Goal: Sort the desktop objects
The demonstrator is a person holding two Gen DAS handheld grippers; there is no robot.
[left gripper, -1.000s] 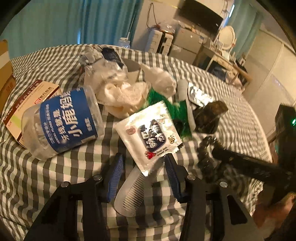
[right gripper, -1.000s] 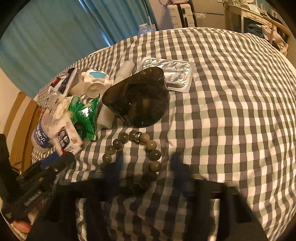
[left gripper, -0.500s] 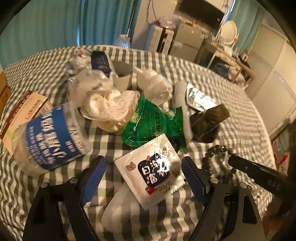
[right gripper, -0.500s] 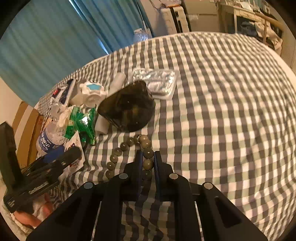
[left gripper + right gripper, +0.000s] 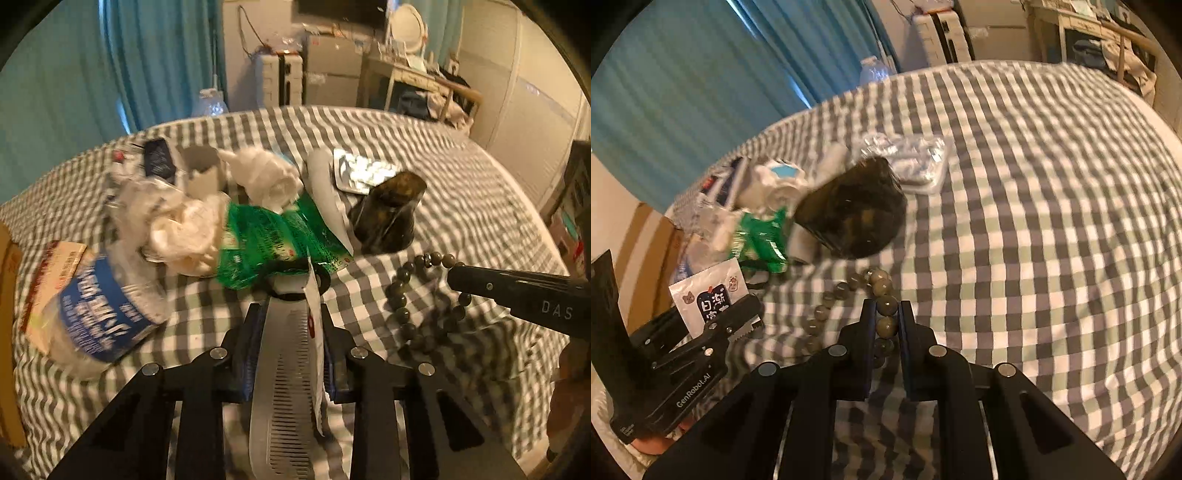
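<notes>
My left gripper is shut on a white comb and a white snack sachet, both lifted on edge; the sachet's printed face shows in the right wrist view. My right gripper is shut on a string of olive-green beads, which trails on the checked cloth. The beads also show in the left wrist view, with my right gripper's finger over them.
A pile lies beyond: a blue-labelled plastic bottle, crumpled white tissue, a green wrapper, a dark smoky container, a foil pill blister, a red-and-white box. A cardboard box stands left.
My left gripper has closed on the comb and sachet and turned them on edge. My right gripper has closed on the beads and lifted slightly.
</notes>
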